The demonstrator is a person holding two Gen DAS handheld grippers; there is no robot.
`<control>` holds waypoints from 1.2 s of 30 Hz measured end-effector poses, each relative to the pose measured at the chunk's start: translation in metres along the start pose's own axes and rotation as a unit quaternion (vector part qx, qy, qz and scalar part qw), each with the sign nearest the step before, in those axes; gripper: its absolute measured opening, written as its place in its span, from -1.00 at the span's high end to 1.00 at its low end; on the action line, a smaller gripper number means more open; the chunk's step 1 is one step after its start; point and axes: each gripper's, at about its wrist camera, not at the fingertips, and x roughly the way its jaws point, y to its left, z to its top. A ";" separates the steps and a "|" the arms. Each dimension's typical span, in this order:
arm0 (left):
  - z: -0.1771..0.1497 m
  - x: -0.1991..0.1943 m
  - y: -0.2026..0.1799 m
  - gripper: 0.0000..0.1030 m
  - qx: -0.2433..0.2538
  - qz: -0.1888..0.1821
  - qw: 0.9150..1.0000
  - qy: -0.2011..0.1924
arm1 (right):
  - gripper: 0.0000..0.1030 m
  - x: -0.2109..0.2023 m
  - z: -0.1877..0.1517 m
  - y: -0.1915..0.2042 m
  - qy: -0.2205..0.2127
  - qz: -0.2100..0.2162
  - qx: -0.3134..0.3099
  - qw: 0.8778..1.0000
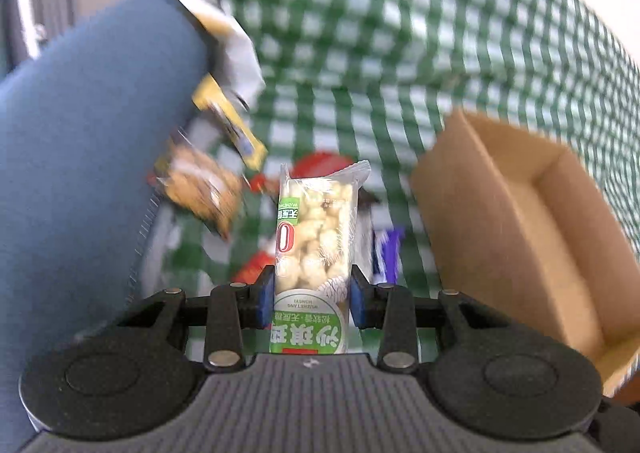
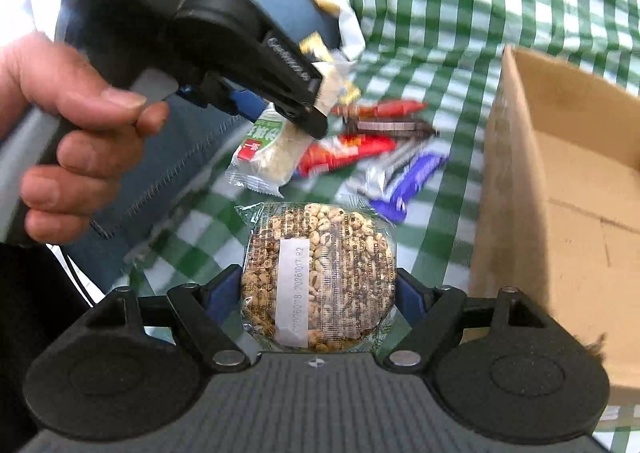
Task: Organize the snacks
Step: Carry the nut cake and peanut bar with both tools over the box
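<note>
My left gripper (image 1: 313, 293) is shut on a long clear packet of pale puffed snack with a green label (image 1: 314, 249), held above the table. It also shows in the right wrist view (image 2: 272, 145), under the left gripper's body. My right gripper (image 2: 318, 293) is shut on a round puffed grain cake in clear wrap (image 2: 318, 273). An open cardboard box (image 1: 532, 237) stands to the right; it shows in the right wrist view too (image 2: 560, 189). Loose snacks lie on the green checked cloth (image 2: 440, 13): red bars (image 2: 348, 149) and a purple bar (image 2: 408, 181).
A blue cushion or bag (image 1: 80, 157) fills the left side. A brown snack pack (image 1: 200, 189) and a yellow packet (image 1: 230, 121) lie beside it. Crumpled white wrappers (image 2: 344, 29) lie at the back. The view is motion blurred.
</note>
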 end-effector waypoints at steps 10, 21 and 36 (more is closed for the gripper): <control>0.008 -0.049 -0.007 0.21 -0.040 0.011 0.993 -0.110 | -0.57 -0.071 0.043 -0.037 -0.104 -0.006 0.040 0.994; 0.001 -0.047 -0.061 0.21 0.026 -0.012 0.991 -0.132 | -0.57 -0.120 0.044 -0.165 -0.182 -0.130 0.088 0.971; -0.017 -0.040 -0.155 0.21 0.101 -0.110 0.976 -0.159 | -0.57 -0.142 -0.006 -0.235 -0.175 -0.198 0.256 0.930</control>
